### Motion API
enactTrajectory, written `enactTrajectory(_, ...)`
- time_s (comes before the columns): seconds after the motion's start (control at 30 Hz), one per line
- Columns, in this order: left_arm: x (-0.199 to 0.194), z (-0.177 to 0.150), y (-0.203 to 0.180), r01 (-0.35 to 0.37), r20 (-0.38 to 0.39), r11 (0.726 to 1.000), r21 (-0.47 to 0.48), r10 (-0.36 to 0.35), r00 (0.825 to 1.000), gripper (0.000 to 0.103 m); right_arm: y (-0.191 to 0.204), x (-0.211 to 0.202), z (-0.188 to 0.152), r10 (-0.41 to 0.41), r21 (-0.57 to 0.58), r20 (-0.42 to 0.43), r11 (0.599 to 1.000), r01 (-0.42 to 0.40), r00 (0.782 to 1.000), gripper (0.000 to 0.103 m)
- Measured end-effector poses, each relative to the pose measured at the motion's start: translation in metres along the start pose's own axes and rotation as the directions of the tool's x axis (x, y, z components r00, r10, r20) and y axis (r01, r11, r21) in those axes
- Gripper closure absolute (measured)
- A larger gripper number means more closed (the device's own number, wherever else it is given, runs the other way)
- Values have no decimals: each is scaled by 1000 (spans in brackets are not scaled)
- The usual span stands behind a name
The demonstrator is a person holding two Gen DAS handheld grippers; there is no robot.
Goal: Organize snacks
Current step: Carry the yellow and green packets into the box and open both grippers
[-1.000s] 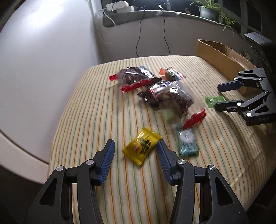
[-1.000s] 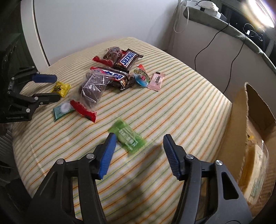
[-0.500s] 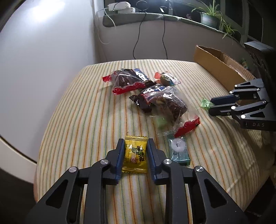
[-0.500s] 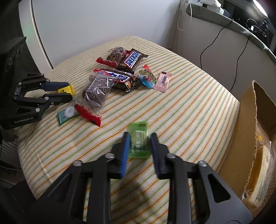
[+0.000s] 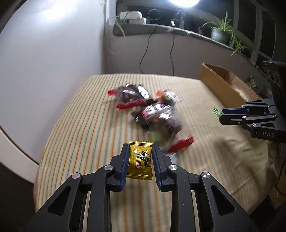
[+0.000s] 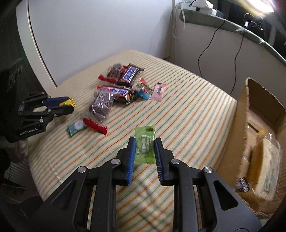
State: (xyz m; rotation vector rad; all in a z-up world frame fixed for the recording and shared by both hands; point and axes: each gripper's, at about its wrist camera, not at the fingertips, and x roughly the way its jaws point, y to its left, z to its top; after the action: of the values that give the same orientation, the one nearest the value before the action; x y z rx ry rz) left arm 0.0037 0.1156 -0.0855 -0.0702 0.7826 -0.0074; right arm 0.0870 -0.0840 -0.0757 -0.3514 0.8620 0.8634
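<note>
left gripper (image 5: 140, 157) clamps yellow candy (image 5: 140, 159) between its pads | right gripper (image 6: 144, 151) pinches green candy (image 6: 145, 145) likewise | keep both squeezes firm, carry level | cardboard box (image 6: 259, 114) right of right gripper, likely drop spot | snack pile (image 6: 116, 89) ahead-left

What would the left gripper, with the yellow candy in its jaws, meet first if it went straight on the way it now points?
Probably the clear bag with the red strip, at the near edge of the snack pile just beyond the left gripper and its yellow candy. Depth is uncertain; it may pass above.

Dim fisheye views — lamp (image 5: 185, 1) glare, snack pile (image 5: 153, 114) motion-blurred.
</note>
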Motion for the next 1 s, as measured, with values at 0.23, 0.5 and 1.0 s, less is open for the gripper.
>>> enactTrajectory(0.23,0,26,-31,71,51,997,29,-72,996,79,-21,-38,-3,-17,59,72,998,13,997,81)
enactTrajectory(0.5,14,56,-84,172,85,982,77,-178,980,79,-67,-72,-13,-102,149,121,985,84,987,81)
enactTrajectory(1.0,37,95,-180,307,87,935,179,-326,941,79,-134,-104,-47,-228,275,113,942,190,967,81)
